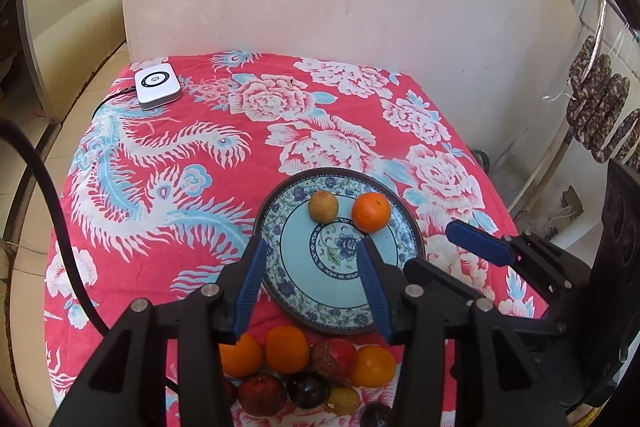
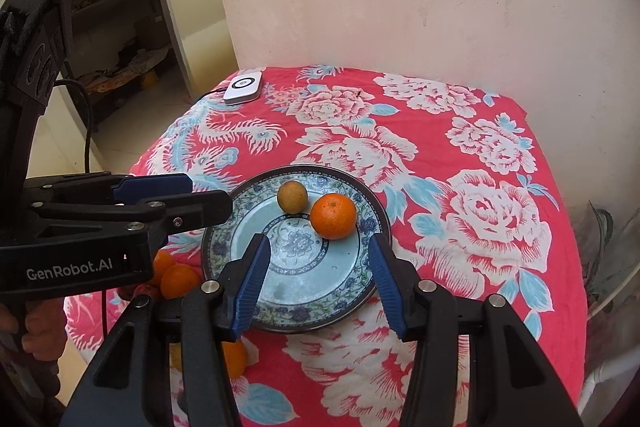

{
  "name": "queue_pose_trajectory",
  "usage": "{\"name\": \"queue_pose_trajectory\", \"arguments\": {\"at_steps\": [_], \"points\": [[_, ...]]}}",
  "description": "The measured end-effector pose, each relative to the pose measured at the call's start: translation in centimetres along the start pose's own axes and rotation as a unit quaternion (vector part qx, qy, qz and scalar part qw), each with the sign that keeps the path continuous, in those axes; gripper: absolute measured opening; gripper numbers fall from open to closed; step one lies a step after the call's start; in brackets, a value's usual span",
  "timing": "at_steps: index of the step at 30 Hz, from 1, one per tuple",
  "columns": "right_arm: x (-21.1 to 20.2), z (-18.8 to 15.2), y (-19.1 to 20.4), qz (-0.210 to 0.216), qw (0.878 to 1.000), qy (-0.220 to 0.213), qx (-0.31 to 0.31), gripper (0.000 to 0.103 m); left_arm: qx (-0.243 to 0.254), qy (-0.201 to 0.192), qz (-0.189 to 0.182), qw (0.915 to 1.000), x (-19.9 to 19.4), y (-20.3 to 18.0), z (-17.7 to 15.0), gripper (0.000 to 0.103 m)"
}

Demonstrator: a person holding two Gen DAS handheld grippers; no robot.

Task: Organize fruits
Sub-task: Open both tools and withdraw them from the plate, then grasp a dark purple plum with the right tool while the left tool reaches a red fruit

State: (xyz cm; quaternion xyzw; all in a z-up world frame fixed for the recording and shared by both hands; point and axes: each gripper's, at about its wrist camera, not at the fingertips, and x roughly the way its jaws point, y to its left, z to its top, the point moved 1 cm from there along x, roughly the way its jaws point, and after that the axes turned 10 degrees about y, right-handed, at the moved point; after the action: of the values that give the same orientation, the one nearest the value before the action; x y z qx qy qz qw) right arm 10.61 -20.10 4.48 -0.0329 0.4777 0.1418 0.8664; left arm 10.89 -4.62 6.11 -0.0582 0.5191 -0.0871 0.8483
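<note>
A blue-patterned plate (image 1: pixel 280 195) (image 2: pixel 320 279) lies on the red floral cloth. On its far part sit a small yellow-brown fruit (image 1: pixel 323 206) (image 2: pixel 292 197) and an orange (image 1: pixel 371 211) (image 2: pixel 333 215), side by side. My left gripper (image 1: pixel 311 242) hovers open over the plate's near half, holding nothing; from the right wrist it shows at the plate's left rim (image 2: pixel 208 193). My right gripper (image 2: pixel 318 239) is also open and empty above the plate, just short of the orange. A pile of fruit (image 1: pixel 308 375) lies near the front edge: oranges, red fruits, a dark plum.
A white square device (image 1: pixel 157 85) (image 2: pixel 243 87) with a cable sits at the table's far left corner. A pale wall stands right behind the table. Dried sausages (image 1: pixel 600 107) hang off to the right. A person's hand (image 2: pixel 36 331) holds the left gripper's handle.
</note>
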Motion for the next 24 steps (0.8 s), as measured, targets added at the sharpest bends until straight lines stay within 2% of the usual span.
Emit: {"name": "queue_pose_trajectory", "arguments": {"at_steps": [5,14,24], "points": [[-1.3,-1.0,0.5,0.008,1.000,0.000,-0.009,0.052,-0.005,0.000,-0.001,1.0000,-1.1,-0.1,-1.1,0.050],[-2.5,-2.5,0.9,0.028,0.999,-0.002,-0.016,0.053,-0.004,0.004,0.026,0.9997,-2.1,-0.1,-2.5,0.050],[-2.4,-4.3,2.0,0.052,0.998,0.011,-0.015,0.053,-0.025,0.008,0.044,0.9987,-3.1,1.9,-5.3,0.050]]}}
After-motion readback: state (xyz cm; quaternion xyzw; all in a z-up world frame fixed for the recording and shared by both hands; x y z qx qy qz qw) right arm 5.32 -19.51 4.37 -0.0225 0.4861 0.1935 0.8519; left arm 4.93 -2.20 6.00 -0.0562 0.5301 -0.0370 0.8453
